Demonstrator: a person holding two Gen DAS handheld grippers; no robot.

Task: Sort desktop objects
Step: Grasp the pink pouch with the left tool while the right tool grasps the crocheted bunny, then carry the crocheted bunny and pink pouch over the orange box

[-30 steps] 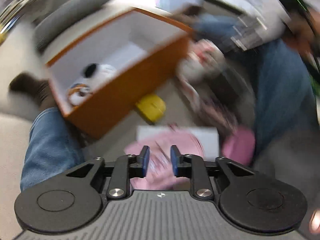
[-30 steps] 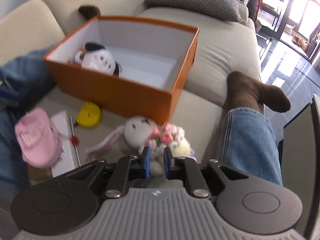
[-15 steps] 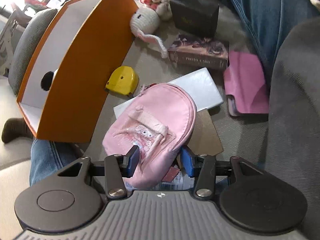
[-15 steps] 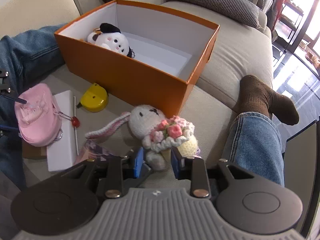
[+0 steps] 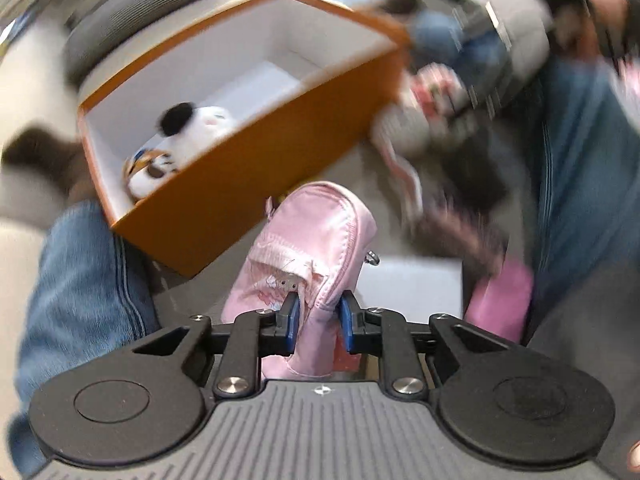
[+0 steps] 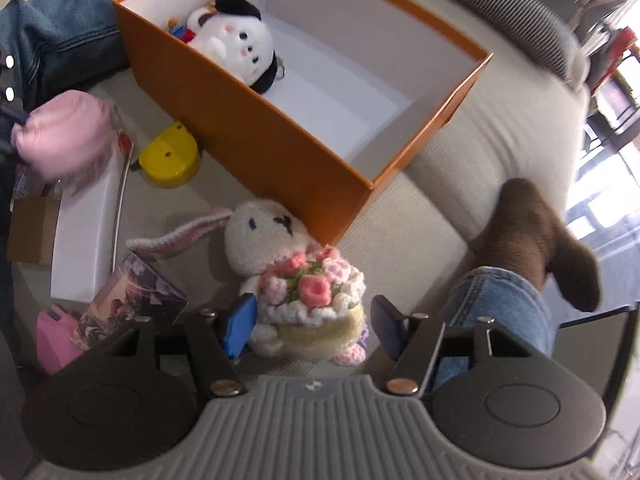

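Pouch (image 5: 310,264) sits pinched in my left jaws by its near end, lifted off the sofa, long axis pointing away toward the box (image 5: 248,168) where it likely belongs. My right jaws gape wide around the bunny (image 6: 296,276), not yet closed; beyond, the box already holds a plush (image 6: 236,44).

Ahead of my left jaws nearly everything smears with motion: the orange box (image 5: 256,184), the plush toy (image 5: 192,128) inside it, and the things to the right of my fingers are too blurred to name. The pink pouch (image 5: 316,252) hides whatever lies under it. Beside my right jaws' left finger, the pink case (image 6: 54,344) is mostly covered by the photo book (image 6: 128,300).
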